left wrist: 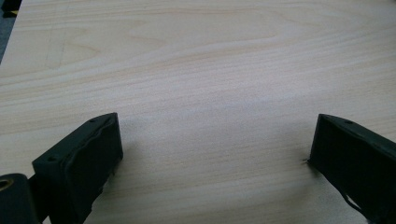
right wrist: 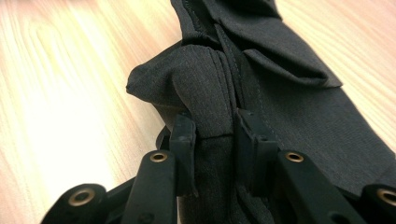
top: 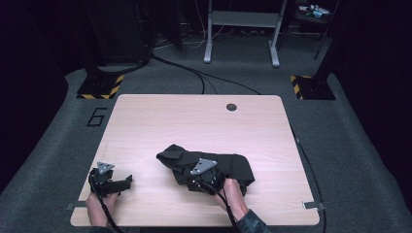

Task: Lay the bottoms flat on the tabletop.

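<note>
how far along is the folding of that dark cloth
Early to midway, it seems. Done: the dark cloth lies bunched in a rough, partly folded heap on the table. In hand: the right gripper is shut on a fold of it. The left gripper is open over bare wood, holding nothing. Left: flattening the creases and squaring the folds, probably with both grippers.

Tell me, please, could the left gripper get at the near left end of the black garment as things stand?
Probably yes. The left gripper sits open over bare table, with nothing lying between it and the black garment, whose other part the right gripper pinches.
</note>
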{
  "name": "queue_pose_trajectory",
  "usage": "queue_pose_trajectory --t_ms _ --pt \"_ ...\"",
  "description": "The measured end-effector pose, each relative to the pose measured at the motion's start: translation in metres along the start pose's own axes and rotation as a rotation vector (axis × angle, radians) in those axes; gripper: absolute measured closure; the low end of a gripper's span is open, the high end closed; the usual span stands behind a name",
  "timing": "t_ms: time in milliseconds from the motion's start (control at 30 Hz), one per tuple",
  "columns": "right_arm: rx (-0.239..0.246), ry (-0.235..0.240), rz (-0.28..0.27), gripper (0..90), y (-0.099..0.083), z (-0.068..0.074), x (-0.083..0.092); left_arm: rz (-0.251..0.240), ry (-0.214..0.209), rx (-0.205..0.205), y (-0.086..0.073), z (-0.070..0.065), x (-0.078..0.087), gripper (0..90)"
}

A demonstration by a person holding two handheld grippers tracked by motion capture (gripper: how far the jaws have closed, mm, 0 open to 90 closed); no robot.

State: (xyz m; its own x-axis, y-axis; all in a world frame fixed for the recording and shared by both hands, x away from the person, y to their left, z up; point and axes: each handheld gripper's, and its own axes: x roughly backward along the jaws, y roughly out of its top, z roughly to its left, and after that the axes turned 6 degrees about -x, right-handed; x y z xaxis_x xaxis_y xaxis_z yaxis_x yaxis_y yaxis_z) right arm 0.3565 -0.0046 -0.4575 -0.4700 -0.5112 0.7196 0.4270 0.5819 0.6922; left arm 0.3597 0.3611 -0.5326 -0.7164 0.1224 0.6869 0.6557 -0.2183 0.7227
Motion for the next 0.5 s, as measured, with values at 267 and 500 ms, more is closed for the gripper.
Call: queue_pose_trajectory --t_ms 267,500 --pt "-0.037 -0.038 -0.082 71.1 0.004 -0.012 0.023 0.001 0.0 0.001 0.0 0.0 0.0 2.2" --pt "-0.043 -0.093 -0.147 71.3 0.004 -0.026 0.045 0.0 0.0 0.001 0.0 0.0 0.0 2.2"
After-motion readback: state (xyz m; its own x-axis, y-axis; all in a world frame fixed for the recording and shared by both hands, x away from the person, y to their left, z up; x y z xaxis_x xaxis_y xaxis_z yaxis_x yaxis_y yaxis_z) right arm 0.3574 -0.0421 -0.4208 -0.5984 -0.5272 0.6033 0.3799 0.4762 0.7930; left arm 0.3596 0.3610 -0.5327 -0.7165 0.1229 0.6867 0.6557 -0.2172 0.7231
